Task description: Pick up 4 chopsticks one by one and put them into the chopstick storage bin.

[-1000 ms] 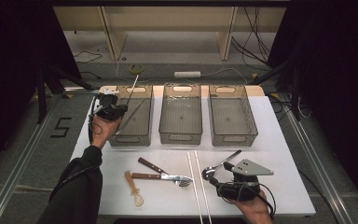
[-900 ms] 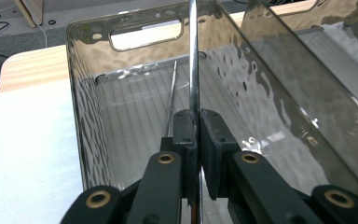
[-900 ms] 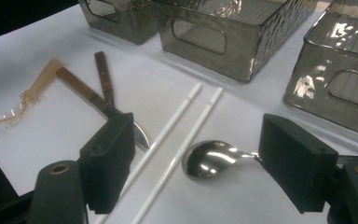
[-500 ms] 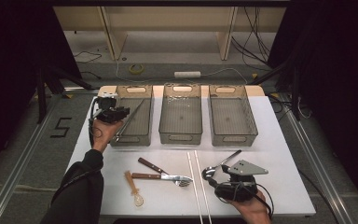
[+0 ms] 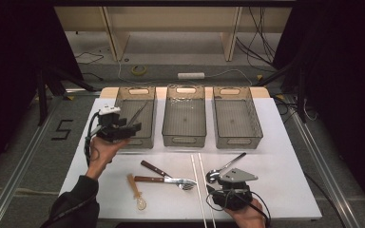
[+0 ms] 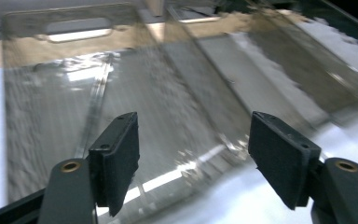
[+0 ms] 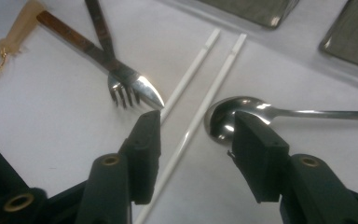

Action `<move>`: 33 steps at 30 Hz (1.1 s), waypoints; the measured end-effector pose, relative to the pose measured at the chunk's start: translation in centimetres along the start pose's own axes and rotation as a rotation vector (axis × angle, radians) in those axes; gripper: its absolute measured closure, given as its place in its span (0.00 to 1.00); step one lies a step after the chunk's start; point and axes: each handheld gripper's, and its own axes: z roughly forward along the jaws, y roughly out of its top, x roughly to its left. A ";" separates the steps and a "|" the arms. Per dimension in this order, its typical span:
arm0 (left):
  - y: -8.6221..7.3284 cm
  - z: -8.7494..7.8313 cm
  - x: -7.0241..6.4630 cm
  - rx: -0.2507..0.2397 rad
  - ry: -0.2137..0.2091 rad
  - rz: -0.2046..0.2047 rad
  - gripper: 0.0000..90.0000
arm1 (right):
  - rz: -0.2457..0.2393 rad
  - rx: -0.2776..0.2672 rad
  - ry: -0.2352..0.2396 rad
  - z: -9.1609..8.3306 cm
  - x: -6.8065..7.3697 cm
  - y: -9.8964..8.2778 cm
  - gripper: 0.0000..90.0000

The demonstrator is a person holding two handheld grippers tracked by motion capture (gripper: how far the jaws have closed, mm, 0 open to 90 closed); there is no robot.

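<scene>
Our left gripper [image 5: 132, 128] has just been opening and is moving back from the left bin [image 5: 136, 124], empty; the utensil [image 5: 136, 114] is lying inside now. Our right gripper [image 7: 193, 135], closing, is straddling one white chopstick [image 7: 193, 128], not yet pinching it.

Chopstick [image 7: 186, 135] between right claw [image 7: 193, 140] jaws

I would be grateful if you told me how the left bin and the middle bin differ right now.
The left bin holds a slim metal utensil leaning against its wall, while the middle bin holds nothing. The left tool hangs with open jaws over the left bin's front corner; nothing is near the middle bin. Both are smoky, see-through, oblong bins with a slot handle at the far end, standing side by side on the white table.
</scene>
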 end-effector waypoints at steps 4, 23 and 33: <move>-1.2 -0.8 -1.8 -0.011 -0.047 0.037 0.32 | -0.019 0.055 -0.002 1.1 0.7 -0.2 0.67; -5.5 -1.9 -5.6 0.017 -0.139 0.111 0.26 | -0.003 0.130 -0.026 2.7 1.1 -0.4 0.83; -6.1 -2.0 -6.3 0.032 -0.143 0.133 0.26 | 0.041 0.126 -0.067 2.8 1.7 -0.8 0.86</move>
